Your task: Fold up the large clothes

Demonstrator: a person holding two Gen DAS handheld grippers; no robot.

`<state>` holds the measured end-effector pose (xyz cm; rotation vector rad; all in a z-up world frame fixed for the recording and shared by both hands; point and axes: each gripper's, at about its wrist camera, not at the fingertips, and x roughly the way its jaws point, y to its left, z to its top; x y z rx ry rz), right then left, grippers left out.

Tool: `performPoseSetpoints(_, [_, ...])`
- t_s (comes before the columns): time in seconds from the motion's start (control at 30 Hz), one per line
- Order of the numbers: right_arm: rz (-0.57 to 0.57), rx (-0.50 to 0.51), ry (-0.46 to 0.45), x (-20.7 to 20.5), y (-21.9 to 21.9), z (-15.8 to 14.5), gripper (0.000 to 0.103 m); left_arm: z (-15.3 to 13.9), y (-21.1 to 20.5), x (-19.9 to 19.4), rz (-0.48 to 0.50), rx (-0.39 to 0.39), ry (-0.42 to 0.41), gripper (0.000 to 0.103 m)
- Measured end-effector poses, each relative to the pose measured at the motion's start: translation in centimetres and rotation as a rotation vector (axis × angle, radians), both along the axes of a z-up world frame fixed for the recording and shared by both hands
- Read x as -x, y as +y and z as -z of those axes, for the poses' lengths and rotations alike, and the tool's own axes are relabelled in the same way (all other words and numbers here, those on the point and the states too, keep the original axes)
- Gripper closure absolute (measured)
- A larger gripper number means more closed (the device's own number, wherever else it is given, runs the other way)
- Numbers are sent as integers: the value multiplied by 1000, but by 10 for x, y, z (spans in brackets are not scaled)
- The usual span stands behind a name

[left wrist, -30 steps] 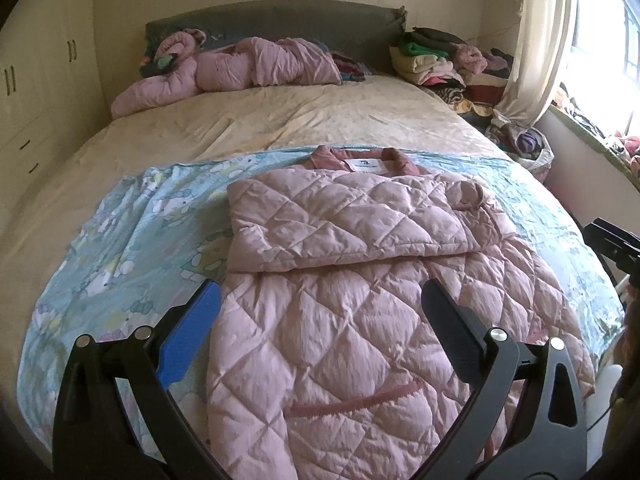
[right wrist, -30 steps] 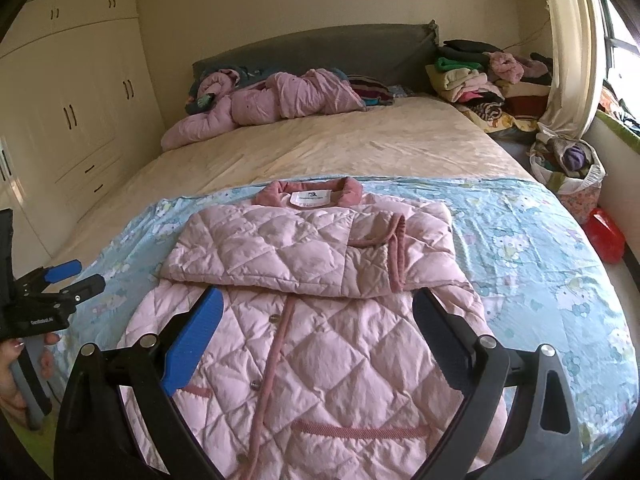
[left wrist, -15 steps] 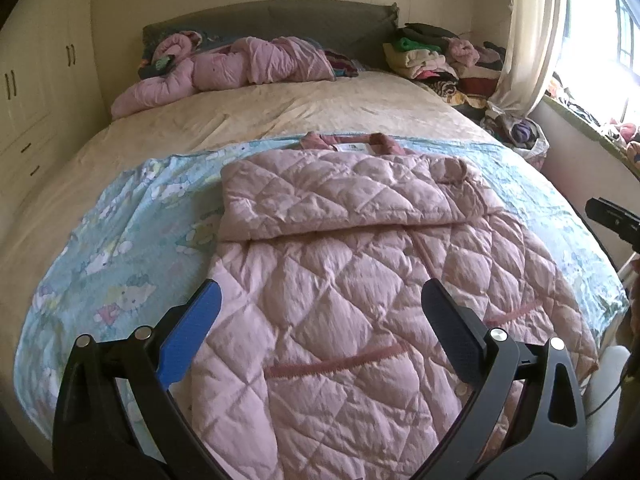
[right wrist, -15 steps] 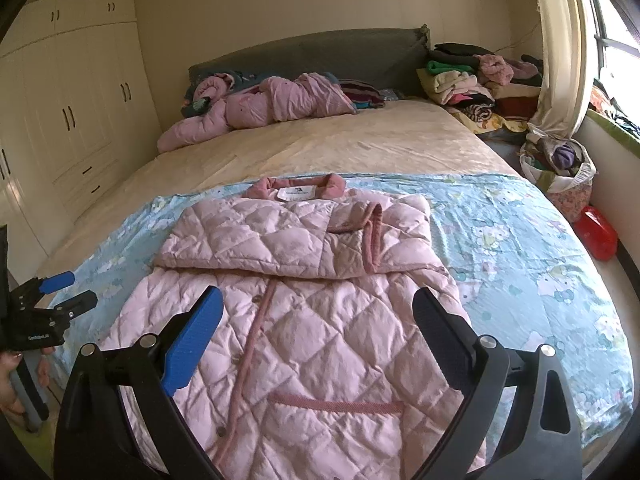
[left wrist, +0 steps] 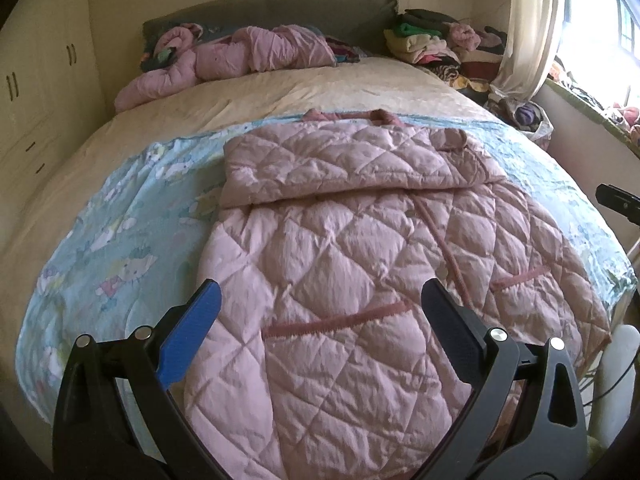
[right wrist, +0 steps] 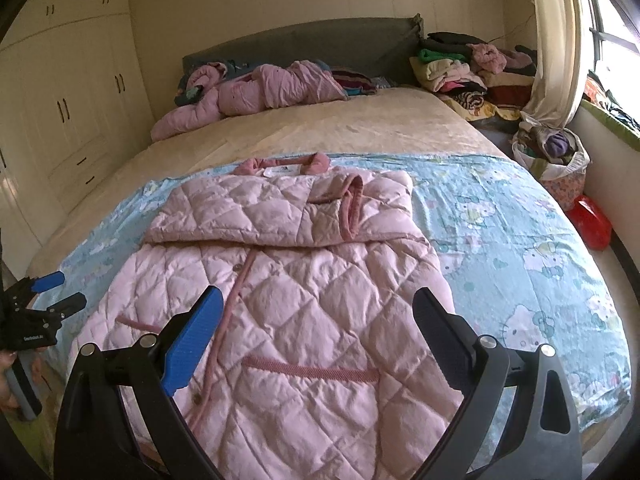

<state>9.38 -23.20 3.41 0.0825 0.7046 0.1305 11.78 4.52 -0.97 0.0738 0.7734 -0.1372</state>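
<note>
A pink quilted coat (left wrist: 340,248) lies flat on a light blue cartoon-print sheet (left wrist: 120,232) on the bed, collar at the far end, both sleeves folded across the chest. It also shows in the right wrist view (right wrist: 288,280). My left gripper (left wrist: 320,300) is open and empty, above the coat's lower left part. My right gripper (right wrist: 316,308) is open and empty, above the coat's lower middle. The left gripper also shows at the left edge of the right wrist view (right wrist: 48,300).
A crumpled pink coat (right wrist: 256,92) lies by the grey headboard (right wrist: 304,44). Stacked clothes (right wrist: 464,68) sit at the far right corner. A bag of clothes (right wrist: 552,156) and a red object (right wrist: 592,220) are on the floor right of the bed. Wardrobes (right wrist: 64,92) stand left.
Both grippers have moved forward and lower toward the coat's hem end; the coat now fills more of each view. Both stay open; the coat has not moved.
</note>
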Motion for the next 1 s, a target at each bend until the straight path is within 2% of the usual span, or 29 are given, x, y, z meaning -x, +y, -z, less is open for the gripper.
performPoseSetpoints(0.57, [1,28,94,19,-17,41,8,39,25,21,-53,-12,90,9])
performPoseSetpoints(1.0, [5,26,158,32,-31,65,8,57,69,38,-137,55,141,9])
